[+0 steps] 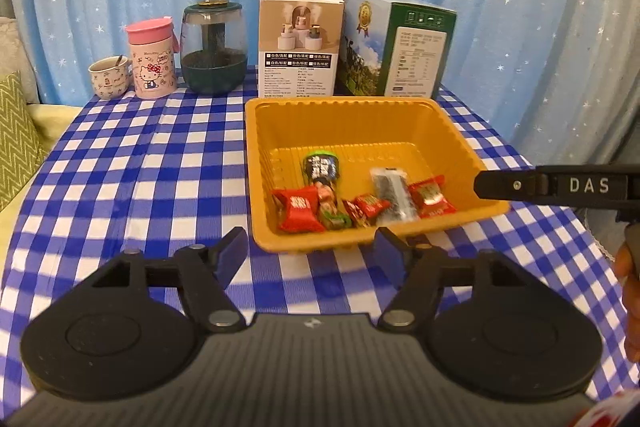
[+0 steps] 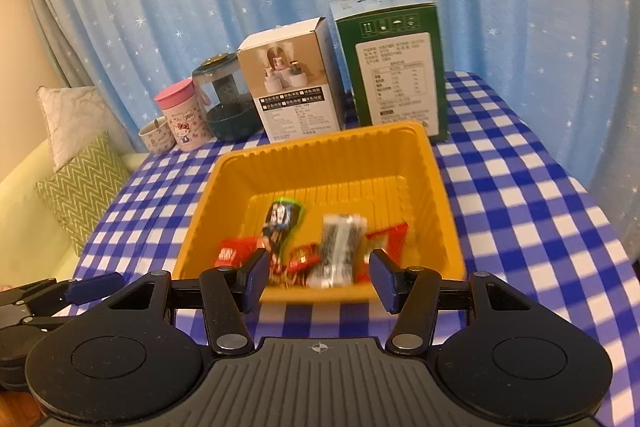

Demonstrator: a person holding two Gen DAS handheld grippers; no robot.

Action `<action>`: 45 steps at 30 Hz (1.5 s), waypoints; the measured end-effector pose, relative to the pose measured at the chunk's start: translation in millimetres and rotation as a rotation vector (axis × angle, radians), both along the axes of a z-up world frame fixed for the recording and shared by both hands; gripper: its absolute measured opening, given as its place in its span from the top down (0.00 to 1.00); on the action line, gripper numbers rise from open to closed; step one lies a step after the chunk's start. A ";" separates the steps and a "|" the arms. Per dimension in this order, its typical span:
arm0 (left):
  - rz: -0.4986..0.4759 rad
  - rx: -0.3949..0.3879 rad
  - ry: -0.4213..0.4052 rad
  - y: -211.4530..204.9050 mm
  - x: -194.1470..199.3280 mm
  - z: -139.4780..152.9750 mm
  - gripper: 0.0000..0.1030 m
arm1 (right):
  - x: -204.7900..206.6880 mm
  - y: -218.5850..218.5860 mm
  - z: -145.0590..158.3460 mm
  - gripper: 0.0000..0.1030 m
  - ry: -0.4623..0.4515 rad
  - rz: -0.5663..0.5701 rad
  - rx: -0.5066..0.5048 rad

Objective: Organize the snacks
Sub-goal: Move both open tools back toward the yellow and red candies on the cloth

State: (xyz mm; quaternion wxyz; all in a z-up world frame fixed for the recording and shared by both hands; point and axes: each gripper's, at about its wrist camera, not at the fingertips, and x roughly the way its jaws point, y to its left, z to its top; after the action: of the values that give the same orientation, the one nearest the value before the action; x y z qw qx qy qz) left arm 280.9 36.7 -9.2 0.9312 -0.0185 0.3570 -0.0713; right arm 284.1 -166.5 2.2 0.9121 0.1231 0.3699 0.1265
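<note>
Entry — snacks, tray, both grippers, as I read them from my station.

Tray: yellow plastic, on the blue-checked tablecloth, just in front of the white box and green box.

Snacks: all that I can see lie inside the tray, bunched toward its near wall; red packets, a dark green-topped packet with its long axis running away from me, a silver-and-black packet likewise lengthwise front to back; I see no snack loose on the cloth.

Left gripper: jaws parted, nothing between the pads; it hangs above the cloth just short of the tray's near rim, the snacks ahead and slightly right.

Right gripper: jaws parted, empty; over the near rim, the silver-and-black packet directly ahead between its fingers — so I judge the right the nearer hand.

Judgement: sorting looks close to done; any further pick would be a forward, downward reach into the tray, jaws across a packet's narrow width.
</note>
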 end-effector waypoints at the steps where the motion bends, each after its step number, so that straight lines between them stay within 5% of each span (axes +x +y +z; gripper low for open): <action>1: 0.004 -0.004 -0.002 -0.8 -8.5 2.6 0.32 | -8.4 -1.9 1.9 0.46 0.000 -0.006 0.001; 10: 0.025 -0.048 -0.003 -8.5 -87.7 19.4 0.20 | -90.6 -15.8 20.2 0.46 -0.016 -0.027 -0.006; 26: 0.045 -0.036 -0.005 -13.0 -199.0 16.8 0.17 | -216.3 -20.2 13.9 0.44 -0.008 -0.065 -0.035; 45: 0.095 -0.051 0.038 0.1 -229.8 1.5 0.17 | -260.8 -15.0 5.8 0.44 -0.005 -0.069 -0.075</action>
State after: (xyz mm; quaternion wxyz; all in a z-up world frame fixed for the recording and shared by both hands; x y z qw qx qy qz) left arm 51.1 36.7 -7.7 0.9258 -0.0606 0.3715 -0.0355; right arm 23.3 -181.5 8.0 0.9208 0.1013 0.3679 0.0814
